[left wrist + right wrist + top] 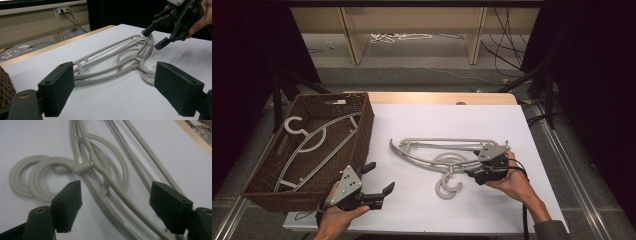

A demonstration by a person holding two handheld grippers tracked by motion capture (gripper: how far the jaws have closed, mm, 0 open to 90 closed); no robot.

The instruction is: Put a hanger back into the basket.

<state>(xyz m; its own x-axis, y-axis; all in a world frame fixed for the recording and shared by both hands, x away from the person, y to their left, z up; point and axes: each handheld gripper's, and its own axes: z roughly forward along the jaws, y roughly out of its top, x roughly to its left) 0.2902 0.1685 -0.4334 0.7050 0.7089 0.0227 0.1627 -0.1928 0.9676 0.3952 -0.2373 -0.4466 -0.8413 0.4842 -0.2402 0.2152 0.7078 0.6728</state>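
The grey hangers (447, 152) lie stacked flat on the white table sheet (422, 210), right of centre, their long curved bars running roughly left to right across the table and their hooks (448, 186) curling toward the person's side. The right gripper (477, 172) sits at the right end of that stack, close above the bars; in the right gripper view its jaws stand spread with the curved bars (117, 195) passing between them, the pads not pressing on anything yet. So I'd say the grab will go across the bars, near where the hooks join, and the right hand is plainly the nearer one. The left gripper (377, 182) hovers well apart to the left, jaws wide and empty, beside the wicker basket (362, 135) that already holds another hanger (307, 140).
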